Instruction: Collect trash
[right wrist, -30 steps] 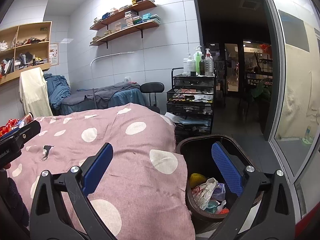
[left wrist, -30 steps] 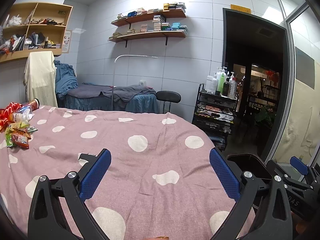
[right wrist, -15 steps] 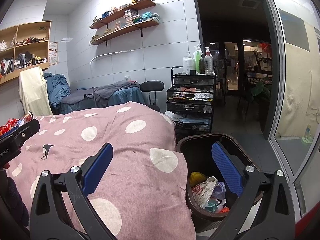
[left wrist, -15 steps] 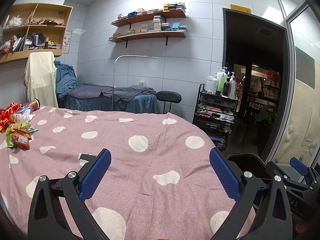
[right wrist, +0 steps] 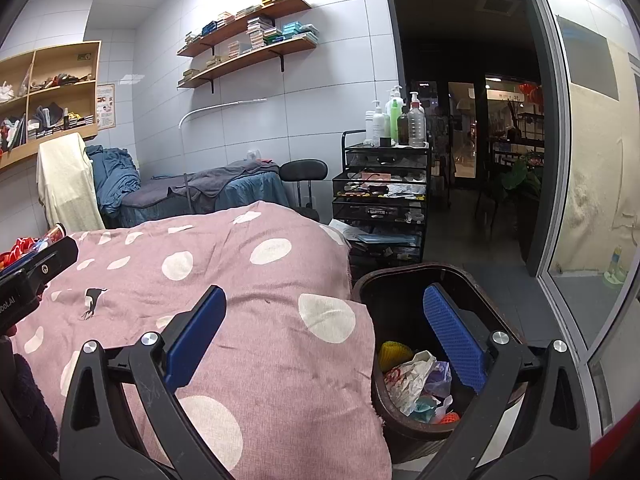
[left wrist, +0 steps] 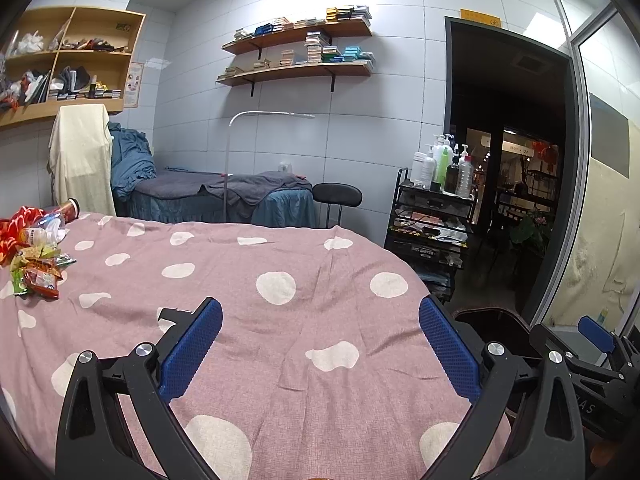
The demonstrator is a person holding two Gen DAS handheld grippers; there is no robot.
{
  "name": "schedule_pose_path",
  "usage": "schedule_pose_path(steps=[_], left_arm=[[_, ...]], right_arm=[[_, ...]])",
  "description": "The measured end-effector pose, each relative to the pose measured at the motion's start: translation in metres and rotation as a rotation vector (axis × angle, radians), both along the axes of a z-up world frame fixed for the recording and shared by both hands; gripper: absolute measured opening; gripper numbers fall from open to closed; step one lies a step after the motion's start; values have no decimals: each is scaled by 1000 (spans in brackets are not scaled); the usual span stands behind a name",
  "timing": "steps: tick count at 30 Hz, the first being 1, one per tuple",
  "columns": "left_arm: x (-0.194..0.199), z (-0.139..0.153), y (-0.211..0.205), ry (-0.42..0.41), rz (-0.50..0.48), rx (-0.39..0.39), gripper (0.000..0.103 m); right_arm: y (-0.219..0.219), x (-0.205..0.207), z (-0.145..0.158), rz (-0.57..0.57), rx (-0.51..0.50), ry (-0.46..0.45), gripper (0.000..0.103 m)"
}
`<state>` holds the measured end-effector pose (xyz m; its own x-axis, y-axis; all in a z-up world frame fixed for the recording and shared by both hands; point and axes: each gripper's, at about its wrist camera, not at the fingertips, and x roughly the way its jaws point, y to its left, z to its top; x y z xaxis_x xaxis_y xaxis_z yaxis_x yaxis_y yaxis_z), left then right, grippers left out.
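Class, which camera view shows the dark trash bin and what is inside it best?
The right wrist view: the trash bin sits beside the bed with its opening and the crumpled wrappers inside exposed. The left wrist view shows only part of its dark rim, no contents.

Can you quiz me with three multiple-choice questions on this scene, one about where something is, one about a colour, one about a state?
1. Where is the wrapper pile?
A. on the polka-dot cover's far left
B. inside the bin
C. on the cart

2. What colour are the gripper pads?
A. red
B. blue
C. green

3. What state is the left gripper in?
A. shut on a wrapper
B. open, empty
C. shut on the bin

Answers: 1 A, it lies on the cover; 2 B, both pads are blue; 3 B, only cover shows between its fingers.
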<state>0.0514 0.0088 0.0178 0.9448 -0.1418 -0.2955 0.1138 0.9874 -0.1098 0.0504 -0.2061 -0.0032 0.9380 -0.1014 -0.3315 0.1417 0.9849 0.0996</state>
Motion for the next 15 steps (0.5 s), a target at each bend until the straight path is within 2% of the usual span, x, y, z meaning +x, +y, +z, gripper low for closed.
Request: schedule_pose_path(steps=[15], left_arm=[[0, 0, 0, -8, -12, 17, 98]], right_arm=[[0, 0, -2, 0, 1, 8, 98]])
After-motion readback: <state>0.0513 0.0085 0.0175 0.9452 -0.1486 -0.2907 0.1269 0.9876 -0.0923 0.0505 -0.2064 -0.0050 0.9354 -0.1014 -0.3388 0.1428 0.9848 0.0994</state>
